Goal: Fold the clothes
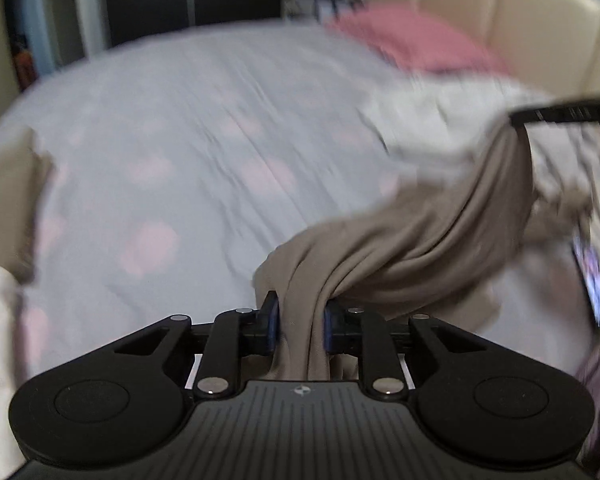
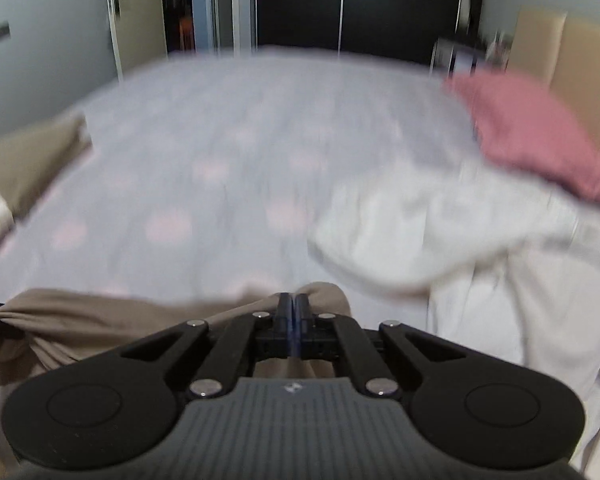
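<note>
A wide bed (image 1: 172,128), covered in a pale lilac sheet with faint pink spots, fills the room ahead. Two hand-held grippers hang above its near edge, and a tan garment (image 1: 432,232) is strung between them.

The left gripper (image 1: 300,312) has its fingers closed on a thick bunched fold of the tan cloth; the fold runs down between the blue pads and fills the gap. From there the cloth climbs in a twisted band up and to the right, where the black tip of the right gripper (image 1: 556,114) pinches its other end. In the right wrist view, the right gripper's fingers (image 2: 281,312) are pressed fully together, with only a thin edge of tan cloth caught between them.

So the garment's long axis runs side to side, from one gripper to the other, sagging and rumpled in the middle, lifted clear of the sheet near the fingers. Both hands hold an end, so neither is nearer; the open bed lies straight ahead, beyond the cloth.

To the right lies a heap of white clothes (image 2: 440,232), with a pink pillow (image 2: 540,136) behind it against a cream headboard (image 1: 540,20). At the far left edge sits another tan piece (image 2: 28,160). Everything is blurred, as by motion. I judge the next move needs the band pulled taut and laid flat.
</note>
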Demonstrator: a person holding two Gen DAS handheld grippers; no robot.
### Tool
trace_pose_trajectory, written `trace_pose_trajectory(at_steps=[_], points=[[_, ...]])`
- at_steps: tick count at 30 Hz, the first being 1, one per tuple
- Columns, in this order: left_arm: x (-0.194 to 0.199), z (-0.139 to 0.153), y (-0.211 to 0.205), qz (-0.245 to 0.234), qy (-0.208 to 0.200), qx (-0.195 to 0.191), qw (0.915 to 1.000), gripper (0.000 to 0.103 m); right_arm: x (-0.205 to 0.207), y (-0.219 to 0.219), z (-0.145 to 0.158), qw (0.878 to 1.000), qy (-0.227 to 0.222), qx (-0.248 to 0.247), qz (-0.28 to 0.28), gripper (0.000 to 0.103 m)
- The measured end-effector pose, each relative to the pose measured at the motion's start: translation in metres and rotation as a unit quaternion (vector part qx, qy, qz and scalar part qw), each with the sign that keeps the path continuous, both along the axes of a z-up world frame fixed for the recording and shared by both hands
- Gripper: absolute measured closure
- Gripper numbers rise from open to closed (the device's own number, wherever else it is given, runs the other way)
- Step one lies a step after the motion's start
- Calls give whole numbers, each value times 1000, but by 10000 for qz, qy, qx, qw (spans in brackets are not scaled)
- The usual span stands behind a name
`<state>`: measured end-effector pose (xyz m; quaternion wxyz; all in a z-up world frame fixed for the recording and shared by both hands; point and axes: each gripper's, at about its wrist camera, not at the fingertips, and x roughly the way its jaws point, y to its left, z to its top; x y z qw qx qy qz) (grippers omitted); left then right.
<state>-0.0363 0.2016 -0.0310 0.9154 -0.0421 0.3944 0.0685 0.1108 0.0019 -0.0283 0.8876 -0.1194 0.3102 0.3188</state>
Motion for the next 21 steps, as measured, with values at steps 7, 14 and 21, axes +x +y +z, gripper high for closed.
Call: trace_pose_trajectory(at_steps=[7,14,21], points=[[-27,95,43,625,-1051,333,9919,85,-25,18,78,9914,-936,910,52,101],[-48,166,39,497,-1621,901,9814,85,-57,23,125,9765,-1690,1333,112,101],[-41,98,15,-167,-533,613,9966,84,-32,32,75,9946,-963,367,-96,101]])
